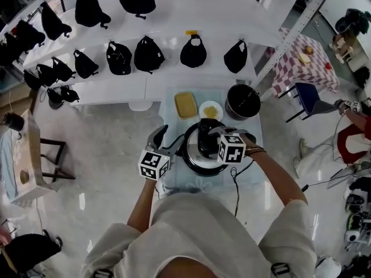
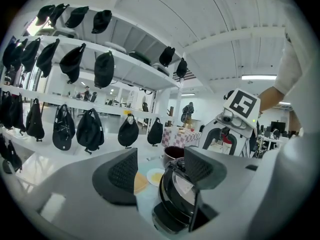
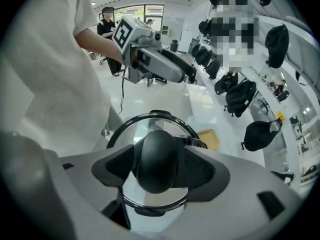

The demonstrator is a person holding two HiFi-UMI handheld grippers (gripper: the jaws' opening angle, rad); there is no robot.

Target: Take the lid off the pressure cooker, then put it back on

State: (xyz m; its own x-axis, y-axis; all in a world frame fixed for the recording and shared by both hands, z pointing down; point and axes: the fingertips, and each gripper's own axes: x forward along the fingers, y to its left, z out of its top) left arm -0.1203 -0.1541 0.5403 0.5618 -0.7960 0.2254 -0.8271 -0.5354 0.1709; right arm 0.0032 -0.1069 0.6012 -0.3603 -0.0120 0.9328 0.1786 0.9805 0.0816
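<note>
A black pressure cooker [image 1: 200, 155] stands on a pale blue table [image 1: 174, 181] right in front of me. Its glass lid [image 3: 150, 118] has a black rim and a round black knob [image 3: 157, 165]. My right gripper [image 3: 157, 168] is shut on that knob, one pad on each side; in the head view this right gripper [image 1: 210, 133] is over the cooker's middle. The lid lies over the cooker's body [image 2: 172, 209]; whether it rests on it or is raised I cannot tell. My left gripper [image 1: 164, 142] stands open just left of the cooker, with nothing between its pads [image 2: 122, 174].
Behind the cooker on the table are a yellow dish [image 1: 186, 104], a white plate of yellow food [image 1: 210, 110] and a dark pot [image 1: 242, 101]. White shelves [image 1: 145, 80] with black caps and bags curve behind. A checked table [image 1: 301, 68] and blue chair [image 1: 307, 97] stand at the right.
</note>
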